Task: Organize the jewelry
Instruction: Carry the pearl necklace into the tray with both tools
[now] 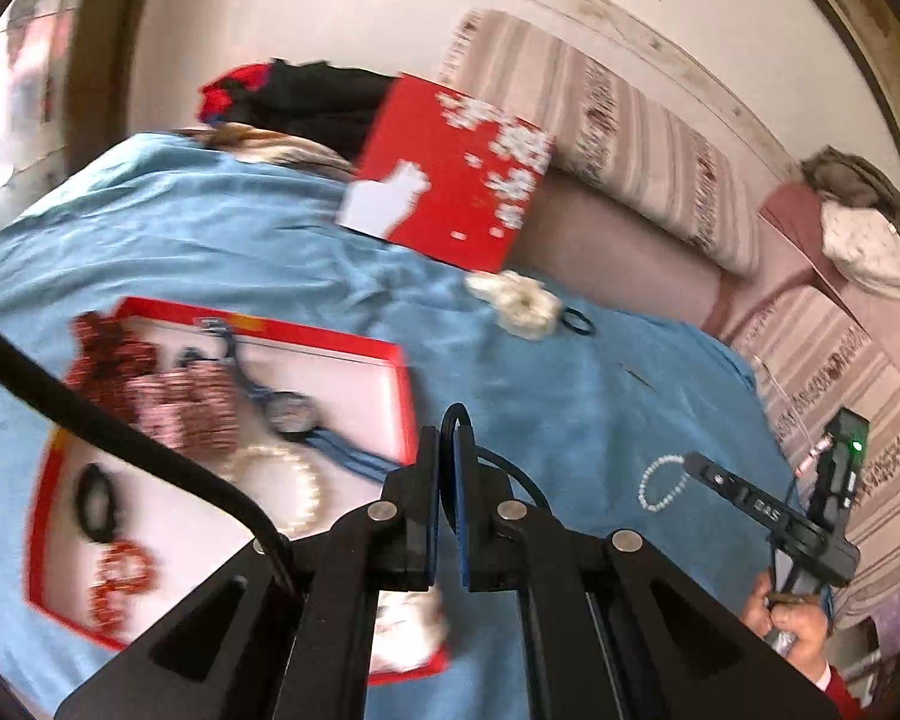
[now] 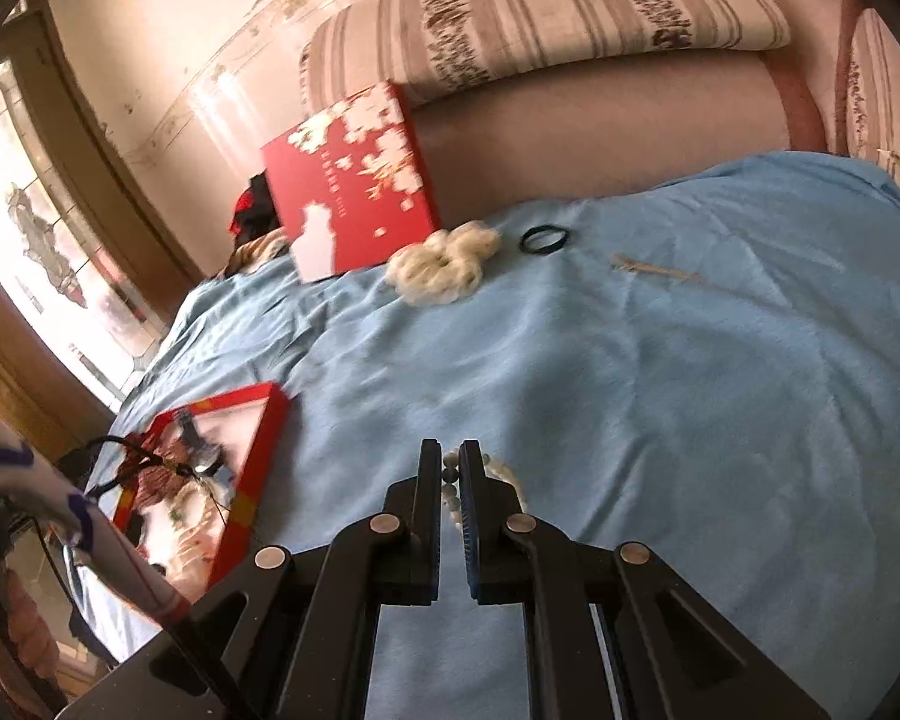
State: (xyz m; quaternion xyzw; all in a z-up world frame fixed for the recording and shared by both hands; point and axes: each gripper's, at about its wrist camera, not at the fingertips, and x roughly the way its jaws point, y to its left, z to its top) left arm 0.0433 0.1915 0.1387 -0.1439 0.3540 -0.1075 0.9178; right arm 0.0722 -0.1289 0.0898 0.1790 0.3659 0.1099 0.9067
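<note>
Left gripper (image 1: 447,456), jaws closed on a black hair tie (image 1: 456,417); right gripper (image 2: 450,468), jaws closed on a white bead bracelet (image 2: 498,474) hanging above the blue sheet (image 2: 660,372); beyond, the red tray (image 1: 330,341) of jewelry; farther, a white scrunchie (image 2: 444,264), black ring (image 2: 544,238) and red lid (image 2: 354,180). Risk: the thin band or dangling beads slipping free in transit, dropping short of the tray.

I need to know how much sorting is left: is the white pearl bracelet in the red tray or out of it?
Out. The right gripper is shut on the pearl bracelet over the blue cloth, apart from the red tray.
</note>
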